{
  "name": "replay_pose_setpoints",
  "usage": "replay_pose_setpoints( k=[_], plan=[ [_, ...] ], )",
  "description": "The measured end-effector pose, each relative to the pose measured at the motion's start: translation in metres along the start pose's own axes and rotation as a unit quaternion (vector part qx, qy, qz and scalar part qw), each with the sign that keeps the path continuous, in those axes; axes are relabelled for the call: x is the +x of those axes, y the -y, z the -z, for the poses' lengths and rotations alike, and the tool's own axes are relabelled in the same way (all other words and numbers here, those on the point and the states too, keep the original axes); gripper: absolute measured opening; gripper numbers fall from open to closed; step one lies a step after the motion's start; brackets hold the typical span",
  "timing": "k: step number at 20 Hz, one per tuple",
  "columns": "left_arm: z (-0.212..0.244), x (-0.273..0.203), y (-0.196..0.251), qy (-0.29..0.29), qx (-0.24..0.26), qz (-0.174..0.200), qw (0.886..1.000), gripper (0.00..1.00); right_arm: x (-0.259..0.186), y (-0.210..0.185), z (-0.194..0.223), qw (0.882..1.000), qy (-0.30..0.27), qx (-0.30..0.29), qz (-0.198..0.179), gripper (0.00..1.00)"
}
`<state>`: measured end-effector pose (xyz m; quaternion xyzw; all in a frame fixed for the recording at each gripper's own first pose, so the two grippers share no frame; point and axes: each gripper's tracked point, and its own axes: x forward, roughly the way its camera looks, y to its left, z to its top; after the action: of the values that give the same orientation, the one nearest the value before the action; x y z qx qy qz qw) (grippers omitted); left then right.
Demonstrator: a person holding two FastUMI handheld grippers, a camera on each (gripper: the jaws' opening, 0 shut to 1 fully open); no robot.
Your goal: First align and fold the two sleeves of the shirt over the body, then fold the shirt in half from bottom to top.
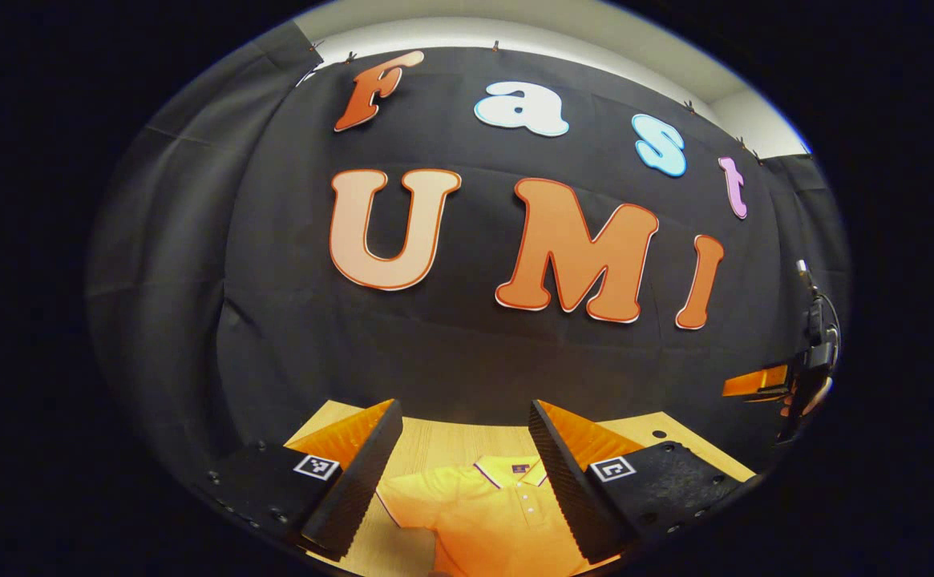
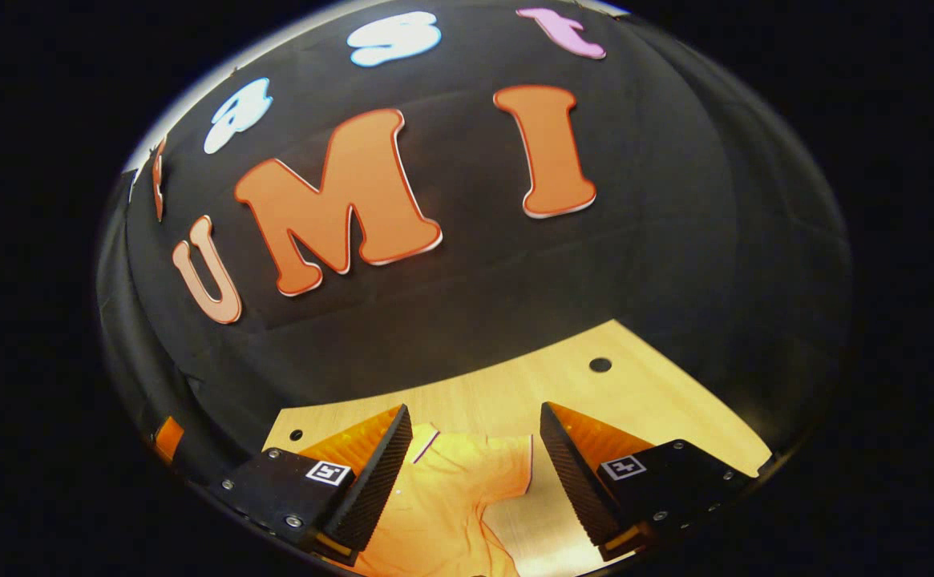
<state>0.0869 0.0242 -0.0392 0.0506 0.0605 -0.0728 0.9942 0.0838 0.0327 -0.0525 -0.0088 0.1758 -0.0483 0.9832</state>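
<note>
A yellow-orange polo shirt (image 1: pixel 491 513) lies flat on the light wooden table (image 1: pixel 450 441), collar toward the far wall. My left gripper (image 1: pixel 467 457) hangs open above the collar and chest, nothing between its fingers. In the right gripper view the shirt's short sleeve (image 2: pixel 483 465) spreads out on the table (image 2: pixel 595 401), and my right gripper (image 2: pixel 475 461) is open above it, holding nothing. In the left gripper view, the other gripper (image 1: pixel 763 383) and the hand holding it appear at the far right edge.
The black cloth wall (image 1: pixel 467 344) rises just behind the table's far edge. Small dark holes (image 2: pixel 600 365) dot the tabletop near its back corners. Bare wood lies to the right of the sleeve.
</note>
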Motion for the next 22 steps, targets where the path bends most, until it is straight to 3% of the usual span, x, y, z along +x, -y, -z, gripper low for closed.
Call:
replay_pose_setpoints(
  k=[4, 8, 12, 15, 22],
  plan=[
    [0.017, 0.002, -0.009, -0.018, -0.020, -0.003, 1.000, 0.98, 0.068, 0.024, 0.047, 0.992, -0.120, -0.015, 0.035, 0.98],
    [0.037, 0.001, -0.037, -0.037, -0.041, -0.028, 0.998, 0.98, 0.123, 0.047, 0.111, 0.966, -0.249, -0.032, 0.066, 0.98],
    [0.049, -0.002, -0.059, -0.058, -0.047, -0.051, 0.996, 0.98, 0.164, 0.065, 0.164, 0.939, -0.327, -0.042, 0.095, 0.99],
    [0.055, -0.004, -0.074, -0.072, -0.061, -0.065, 0.993, 0.98, 0.184, 0.075, 0.188, 0.925, -0.360, -0.033, 0.115, 0.99],
    [0.063, -0.007, -0.095, -0.088, -0.078, -0.086, 0.989, 0.98, 0.201, 0.092, 0.212, 0.908, -0.389, -0.049, 0.147, 0.99]
  ],
)
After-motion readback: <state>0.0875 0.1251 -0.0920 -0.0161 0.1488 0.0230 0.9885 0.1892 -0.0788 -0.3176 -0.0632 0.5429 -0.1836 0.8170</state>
